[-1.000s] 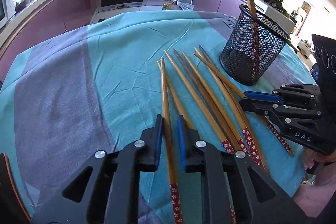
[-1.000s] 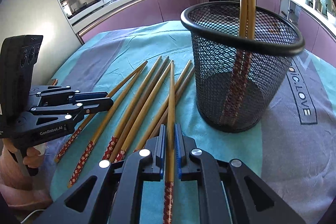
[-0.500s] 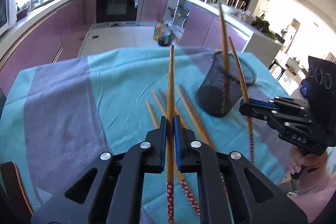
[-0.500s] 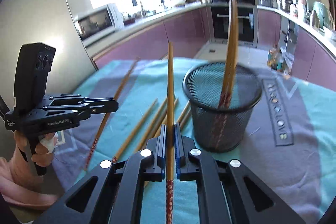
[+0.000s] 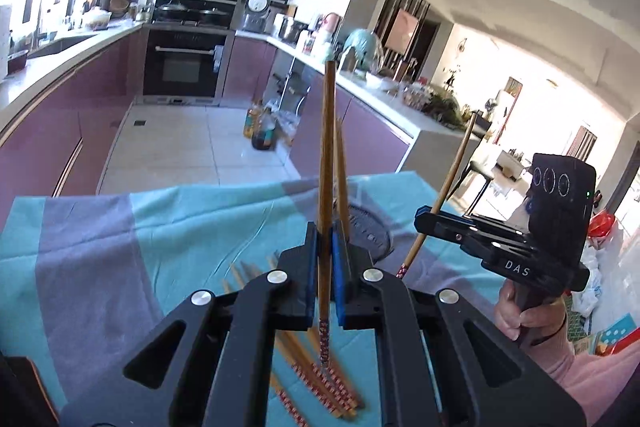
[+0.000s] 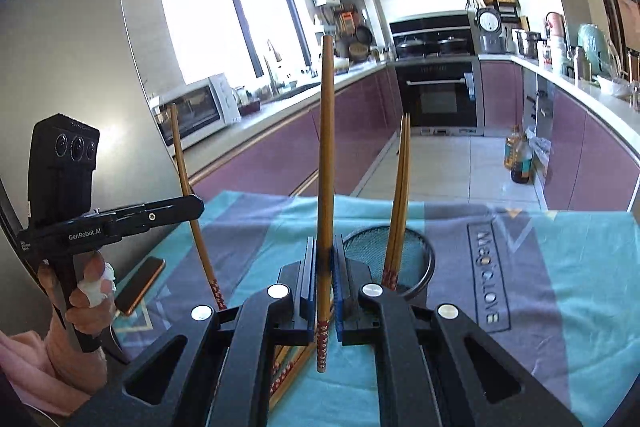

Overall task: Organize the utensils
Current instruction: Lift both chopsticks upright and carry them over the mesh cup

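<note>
At lower centre of the left wrist view, the left gripper (image 5: 325, 267) is clenched on a bamboo chopstick (image 5: 326, 163), which rises almost upright to mid-frame; its red patterned end hangs below the blue pads (image 5: 338, 279). Behind it, partly hidden, the mesh holder (image 5: 370, 241) stands on the teal and grey tablecloth (image 5: 120, 239) with further chopsticks in it. Loose chopsticks (image 5: 316, 379) lie on the cloth at lower centre. At right, the right gripper (image 5: 420, 223) grasps a second, tilted chopstick (image 5: 452, 187).

At lower centre of the right wrist view, the right gripper (image 6: 325, 269) is clamped on its upright chopstick (image 6: 326, 155). Just right of it stands the mesh holder (image 6: 428, 259), with two chopsticks (image 6: 402, 195) leaning in it. At left, the left gripper (image 6: 196, 205) holds its slanted chopstick (image 6: 188, 195). A phone (image 6: 140, 285) lies on the cloth (image 6: 560, 267) at lower left.
</note>
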The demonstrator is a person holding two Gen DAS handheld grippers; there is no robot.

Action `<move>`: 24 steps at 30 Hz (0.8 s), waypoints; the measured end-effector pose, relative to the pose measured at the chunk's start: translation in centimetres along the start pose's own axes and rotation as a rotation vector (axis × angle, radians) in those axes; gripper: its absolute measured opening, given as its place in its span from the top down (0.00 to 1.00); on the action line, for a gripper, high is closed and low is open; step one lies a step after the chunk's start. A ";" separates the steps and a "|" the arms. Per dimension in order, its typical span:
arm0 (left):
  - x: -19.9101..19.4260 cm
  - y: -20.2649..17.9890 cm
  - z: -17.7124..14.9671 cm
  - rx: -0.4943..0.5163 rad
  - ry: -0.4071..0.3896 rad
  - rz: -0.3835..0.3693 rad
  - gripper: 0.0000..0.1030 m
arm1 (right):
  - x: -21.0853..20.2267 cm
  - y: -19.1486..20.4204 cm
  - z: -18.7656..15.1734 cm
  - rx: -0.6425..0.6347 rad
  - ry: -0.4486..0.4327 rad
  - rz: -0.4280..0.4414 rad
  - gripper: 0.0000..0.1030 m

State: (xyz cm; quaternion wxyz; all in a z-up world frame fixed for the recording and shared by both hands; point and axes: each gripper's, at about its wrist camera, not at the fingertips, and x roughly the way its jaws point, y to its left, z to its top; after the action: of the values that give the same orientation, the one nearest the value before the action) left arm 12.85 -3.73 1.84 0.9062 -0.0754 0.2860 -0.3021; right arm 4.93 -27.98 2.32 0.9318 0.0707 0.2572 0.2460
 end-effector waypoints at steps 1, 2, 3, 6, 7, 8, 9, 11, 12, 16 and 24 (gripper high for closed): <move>0.0 -0.4 0.5 0.006 -0.014 -0.007 0.93 | -0.3 -0.1 0.6 -0.005 -0.016 -0.008 0.94; 0.1 -0.8 1.1 0.007 -0.027 -0.017 0.93 | -0.5 0.0 0.9 -0.011 -0.025 -0.013 0.94; 0.2 -1.2 1.9 0.006 -0.044 -0.029 0.93 | -0.7 -0.1 1.3 -0.016 -0.033 -0.016 0.94; 0.5 -2.5 3.7 0.021 -0.090 -0.050 0.93 | -0.9 -0.5 2.5 -0.027 -0.059 -0.032 0.94; 0.6 -3.0 4.1 0.028 -0.103 -0.055 0.93 | -1.0 -0.7 2.9 -0.030 -0.069 -0.036 0.94; 0.7 -3.5 4.5 0.034 -0.113 -0.057 0.93 | -1.0 -0.7 3.2 -0.035 -0.077 -0.043 0.94; 0.9 -4.0 5.0 0.040 -0.127 -0.055 0.93 | -1.0 -0.9 3.5 -0.040 -0.085 -0.053 0.94; 1.5 -4.9 5.8 0.050 -0.144 -0.053 0.93 | -0.9 -1.3 4.0 -0.037 -0.093 -0.056 0.94; 1.8 -5.1 6.2 0.054 -0.146 -0.053 0.93 | -0.8 -1.4 4.2 -0.037 -0.094 -0.061 0.94; 3.6 -6.1 6.7 0.064 -0.145 -0.019 0.93 | 0.4 -2.2 4.4 -0.030 -0.078 -0.083 0.94; 8.7 -5.8 5.2 0.059 -0.018 0.014 0.93 | 3.4 -2.9 3.0 -0.029 0.015 -0.116 0.94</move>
State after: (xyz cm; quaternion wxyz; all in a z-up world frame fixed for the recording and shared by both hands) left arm 18.54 -13.74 3.81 0.9127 -0.0494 0.2691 -0.3036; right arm 10.22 -28.89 2.63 0.9435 0.0405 0.2640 0.1959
